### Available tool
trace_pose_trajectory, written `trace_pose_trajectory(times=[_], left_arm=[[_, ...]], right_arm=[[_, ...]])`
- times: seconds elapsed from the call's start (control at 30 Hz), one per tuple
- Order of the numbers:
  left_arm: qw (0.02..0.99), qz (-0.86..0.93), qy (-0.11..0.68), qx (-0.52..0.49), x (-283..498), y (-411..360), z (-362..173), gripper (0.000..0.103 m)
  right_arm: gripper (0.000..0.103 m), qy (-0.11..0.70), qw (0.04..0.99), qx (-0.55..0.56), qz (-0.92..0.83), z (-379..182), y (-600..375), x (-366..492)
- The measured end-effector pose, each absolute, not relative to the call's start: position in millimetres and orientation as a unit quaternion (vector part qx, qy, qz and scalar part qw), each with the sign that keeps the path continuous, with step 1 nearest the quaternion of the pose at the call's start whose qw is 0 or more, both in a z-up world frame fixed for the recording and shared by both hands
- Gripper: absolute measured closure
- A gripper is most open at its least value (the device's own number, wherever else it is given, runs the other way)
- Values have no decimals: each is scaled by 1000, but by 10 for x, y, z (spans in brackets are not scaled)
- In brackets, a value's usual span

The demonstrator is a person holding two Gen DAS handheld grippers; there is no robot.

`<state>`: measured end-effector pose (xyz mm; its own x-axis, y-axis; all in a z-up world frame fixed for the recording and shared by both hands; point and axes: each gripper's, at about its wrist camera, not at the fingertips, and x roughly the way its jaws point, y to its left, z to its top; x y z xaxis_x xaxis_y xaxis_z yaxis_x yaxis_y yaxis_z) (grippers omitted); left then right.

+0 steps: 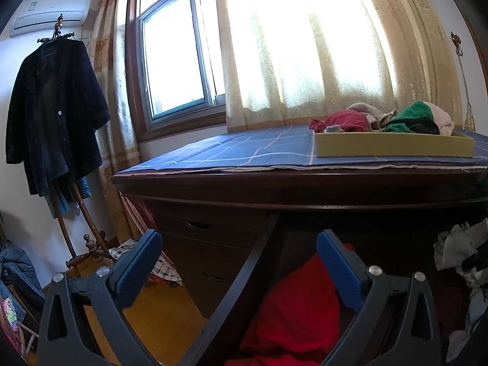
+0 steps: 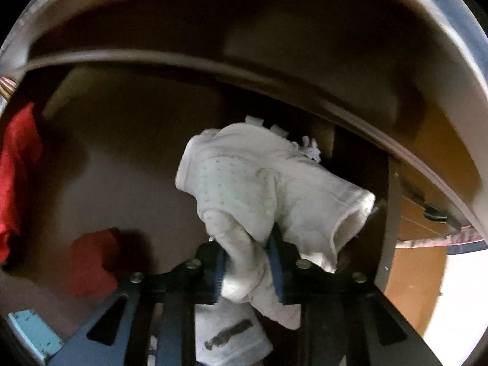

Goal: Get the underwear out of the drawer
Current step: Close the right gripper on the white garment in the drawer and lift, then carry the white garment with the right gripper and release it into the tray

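Dresser [image 1: 213, 189] w/ open drawer [image 2: 128, 140], dark inside; desk lip hangs low over the opening. R gripper [image 2: 248, 262] reaches steeply down into drawer, jaws clamped on a bunched fold of white underwear [image 2: 250, 183]; most of the garment hangs loose beyond the pads, waistband end sagging to the right near the drawer side. L gripper [image 1: 239, 262] open, empty, level, parked over the drawer's left edge above red cloth [image 1: 296, 305]. Risks (judgement): grip is on a thin fold only, so a fast pull could slip it out; loose end may snag on drawer side or the lip when lifted; a second white piece [image 2: 228, 338] under the jaws could drag along. Top: blue checked cloth [image 1: 244, 149], yellow tray [image 1: 393, 146] holding a pile of clothes [image 1: 381, 119]. Room: curtains [image 1: 305, 45] bright, window [image 1: 174, 52], dark coat [image 1: 52, 106] on stand, AC unit [image 1: 48, 12], wood floor [image 1: 158, 320].
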<state>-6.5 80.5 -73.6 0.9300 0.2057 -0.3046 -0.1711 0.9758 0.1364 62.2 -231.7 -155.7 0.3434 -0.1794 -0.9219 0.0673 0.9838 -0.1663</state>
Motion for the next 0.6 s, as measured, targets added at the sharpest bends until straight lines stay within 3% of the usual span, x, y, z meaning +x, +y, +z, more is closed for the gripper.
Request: trace_pose_trajectory(times=[0.37,0.6], left_arm=[[980,101,161,57,-59,793,-741,0],[980,101,160,57,-60,793,-737,0]], right_arm=[[86,425,905,17,-10,-1066,-2322,-250],[86,330,944,17,12,-467,-2101,-348]])
